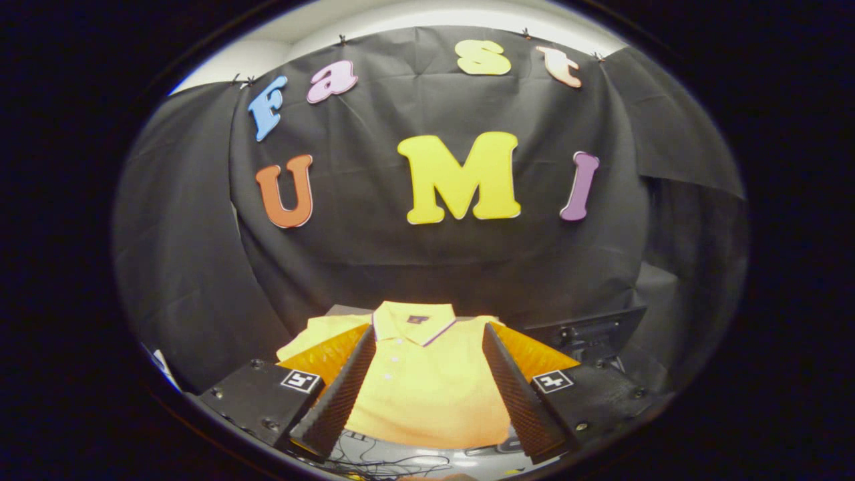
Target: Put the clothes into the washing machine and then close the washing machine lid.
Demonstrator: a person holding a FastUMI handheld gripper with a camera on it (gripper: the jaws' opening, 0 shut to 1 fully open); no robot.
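Gripper open over the shirt

My gripper [427, 341] has its fingers [347, 387] spread wide apart, pressing on nothing. The yellow polo shirt [424, 394] lies flat, collar away from me, in the gap between them and spreading past both, against the booth's black cloth wall [200, 267]

Spread tool [427, 334] fingers flanking shirt [427, 387]
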